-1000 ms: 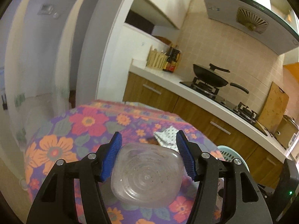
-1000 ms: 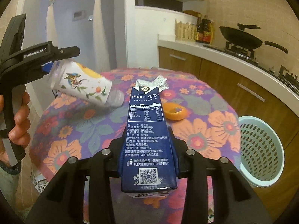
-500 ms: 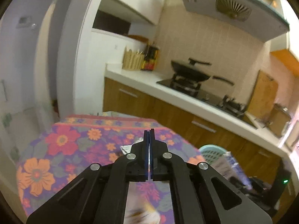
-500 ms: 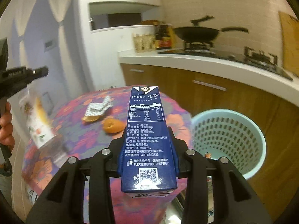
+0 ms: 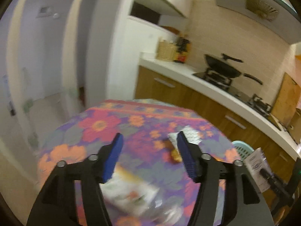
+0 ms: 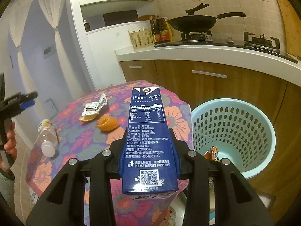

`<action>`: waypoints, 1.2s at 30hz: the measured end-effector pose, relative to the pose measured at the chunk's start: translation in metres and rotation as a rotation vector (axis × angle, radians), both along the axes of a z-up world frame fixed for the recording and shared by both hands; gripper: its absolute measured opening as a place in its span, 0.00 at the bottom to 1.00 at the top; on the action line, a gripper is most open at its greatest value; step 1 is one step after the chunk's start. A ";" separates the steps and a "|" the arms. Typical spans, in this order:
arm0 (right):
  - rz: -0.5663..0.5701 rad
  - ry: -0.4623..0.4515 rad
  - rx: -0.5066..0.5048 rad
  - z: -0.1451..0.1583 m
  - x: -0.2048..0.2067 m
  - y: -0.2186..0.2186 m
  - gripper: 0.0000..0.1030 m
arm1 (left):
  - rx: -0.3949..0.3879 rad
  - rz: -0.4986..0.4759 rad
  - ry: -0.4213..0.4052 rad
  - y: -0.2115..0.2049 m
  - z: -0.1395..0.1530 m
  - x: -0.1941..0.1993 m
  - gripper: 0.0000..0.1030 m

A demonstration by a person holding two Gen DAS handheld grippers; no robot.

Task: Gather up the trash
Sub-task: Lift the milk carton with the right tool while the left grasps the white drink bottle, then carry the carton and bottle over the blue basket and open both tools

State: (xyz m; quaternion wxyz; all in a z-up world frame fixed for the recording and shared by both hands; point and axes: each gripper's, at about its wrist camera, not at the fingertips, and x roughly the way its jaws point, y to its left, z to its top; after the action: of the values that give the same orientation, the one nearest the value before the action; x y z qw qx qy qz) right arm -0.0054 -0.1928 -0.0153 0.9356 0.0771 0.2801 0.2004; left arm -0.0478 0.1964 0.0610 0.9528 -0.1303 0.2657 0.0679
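1. Trash lies scattered on a round table (image 6: 170,121) draped in a flowered cloth: a plastic bottle (image 6: 47,137) on its side near the left edge, an orange peel (image 6: 108,123) at the centre, and a dotted foil wrapper (image 6: 94,108) just behind it, resting on a second scrap of peel.
2. The right gripper (image 6: 149,150) is clamped on a dark blue milk carton (image 6: 148,141), held upright above the table's near edge; the carton blocks much of the cloth behind it.
3. A pale green perforated waste basket (image 6: 263,126) stands on the floor just beside the table, with a few wrappers at its bottom.
4. The left gripper (image 5: 148,157) hovers over the table with its blue pads (image 5: 113,159) wide apart, gripping nothing; a blurred patterned bottle lies below them.
5. Only the right wrist view shows the basket's inside; the left wrist view, motion-blurred, catches just its rim, plus the carton at far right.
6. A wok (image 6: 193,23) sits on the stove behind.
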 end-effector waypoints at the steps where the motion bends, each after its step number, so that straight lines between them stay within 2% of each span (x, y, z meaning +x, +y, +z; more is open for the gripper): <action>1: 0.001 0.000 0.003 0.000 0.000 0.000 0.34 | -0.009 0.022 0.022 0.007 -0.003 -0.009 0.65; 5: -0.001 0.012 0.000 -0.001 0.003 0.005 0.34 | -0.098 0.078 0.132 0.024 -0.027 -0.031 0.74; 8: 0.005 0.025 0.011 -0.001 0.003 0.008 0.34 | -0.224 0.067 0.190 0.034 -0.049 -0.031 0.78; 10: 0.008 0.023 0.008 0.001 0.002 0.010 0.34 | -0.309 0.057 0.208 0.040 -0.062 -0.023 0.78; 12: 0.010 0.012 0.000 0.004 -0.003 0.012 0.34 | -0.412 0.005 0.214 0.041 -0.074 -0.010 0.78; 14: 0.010 0.004 -0.004 0.007 -0.006 0.011 0.34 | -0.437 -0.041 0.236 0.033 -0.082 0.005 0.82; 17: 0.002 0.004 -0.011 0.007 -0.007 0.010 0.34 | -0.349 -0.065 0.276 0.016 -0.086 0.030 0.85; 19: -0.001 0.006 -0.009 0.007 -0.006 0.008 0.34 | -0.261 -0.060 0.332 0.005 -0.089 0.049 0.86; 22: -0.012 0.009 -0.005 0.006 -0.005 0.006 0.34 | -0.174 -0.036 0.412 -0.007 -0.092 0.073 0.85; 24: -0.018 0.012 -0.003 0.005 -0.004 0.004 0.34 | -0.080 -0.031 0.468 -0.024 -0.094 0.087 0.84; 25: -0.023 0.012 -0.006 0.004 -0.004 0.004 0.34 | -0.035 -0.026 0.485 -0.030 -0.095 0.091 0.78; 26: -0.029 0.011 -0.013 0.003 -0.003 0.004 0.34 | 0.063 -0.009 0.509 -0.041 -0.097 0.095 0.68; 28: -0.051 0.006 -0.038 0.000 -0.001 0.002 0.34 | 0.155 0.003 0.523 -0.050 -0.100 0.095 0.61; 31: -0.082 0.013 -0.046 -0.006 0.005 -0.008 0.34 | 0.196 0.002 0.497 -0.053 -0.097 0.088 0.56; 36: -0.168 0.054 -0.021 -0.023 0.023 -0.041 0.34 | 0.113 -0.050 0.336 -0.062 -0.068 0.073 0.56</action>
State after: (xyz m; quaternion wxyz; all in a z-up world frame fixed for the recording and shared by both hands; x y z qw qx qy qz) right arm 0.0179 -0.2340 -0.0384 0.9420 0.0960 0.3001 0.1161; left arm 0.0252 0.1340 -0.0071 0.9021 -0.0566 0.4202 0.0800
